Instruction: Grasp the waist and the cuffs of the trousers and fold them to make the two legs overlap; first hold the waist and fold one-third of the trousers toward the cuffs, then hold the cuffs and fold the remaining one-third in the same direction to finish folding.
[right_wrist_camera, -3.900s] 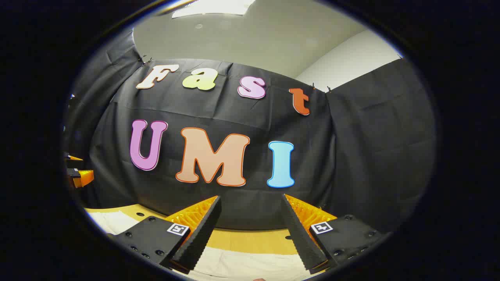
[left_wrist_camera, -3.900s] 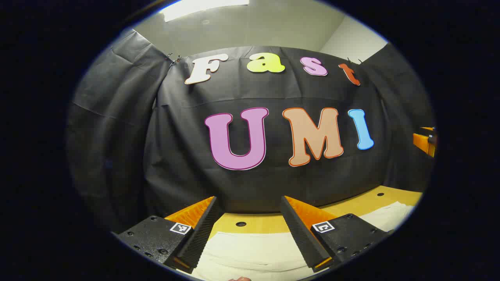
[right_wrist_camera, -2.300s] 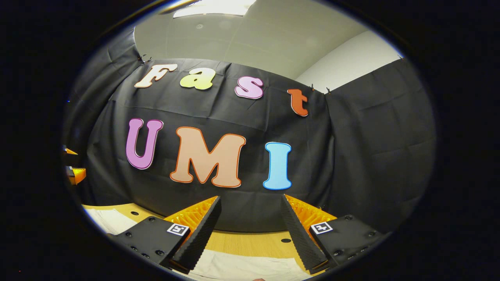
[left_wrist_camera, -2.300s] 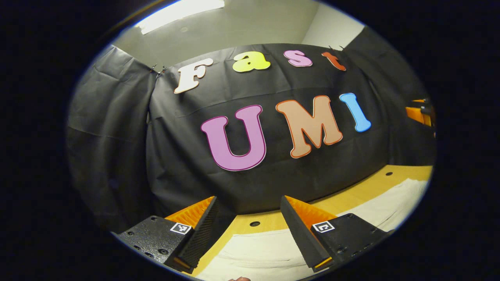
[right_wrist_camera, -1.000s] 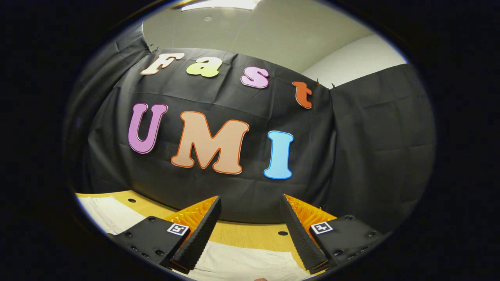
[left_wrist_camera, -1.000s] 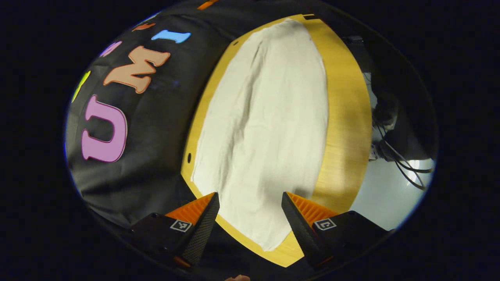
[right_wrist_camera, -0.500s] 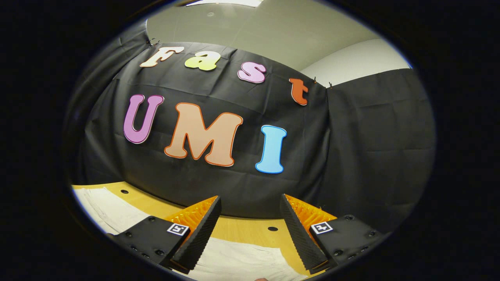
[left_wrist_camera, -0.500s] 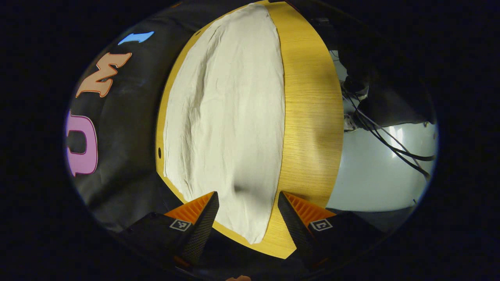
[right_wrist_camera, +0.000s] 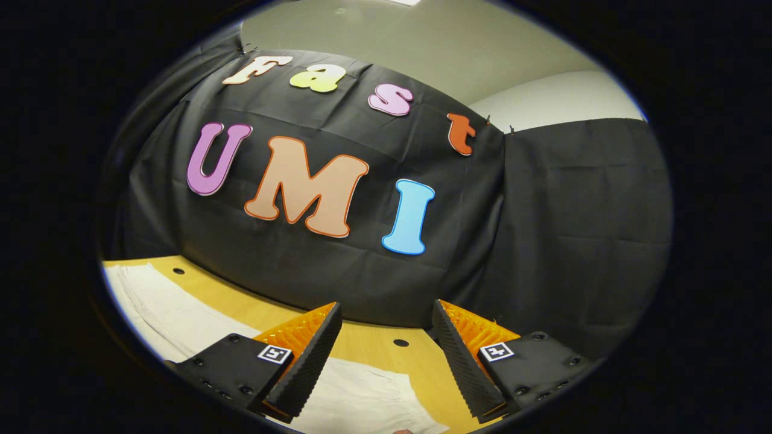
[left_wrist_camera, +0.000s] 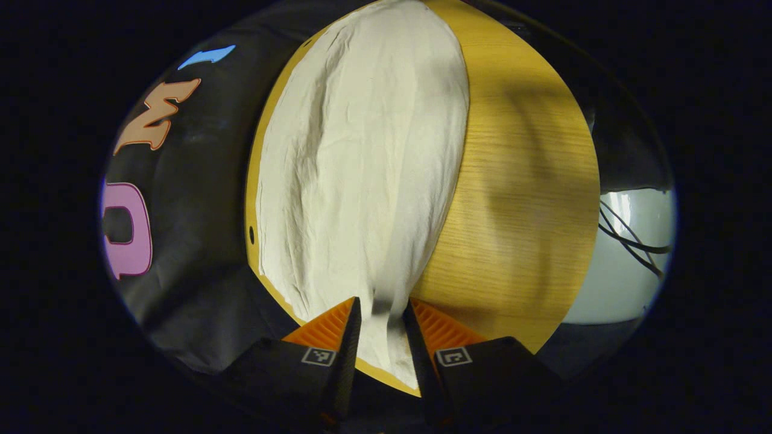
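We see the left gripper [left_wrist_camera: 382, 328] narrowed on the trousers [left_wrist_camera: 362, 157] edge, table [left_wrist_camera: 518, 199] beneath, right gripper [right_wrist_camera: 386, 343] wide, empty.

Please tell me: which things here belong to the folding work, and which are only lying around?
For the job:
- trousers
- left gripper, closed on the trousers' corner
- right gripper, open

Not part of it:
- table
- cables

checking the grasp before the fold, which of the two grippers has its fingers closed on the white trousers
The left gripper: its fingers pinch the end of the white cloth trousers on the yellow wooden table. The right gripper hovers with fingers wide apart.
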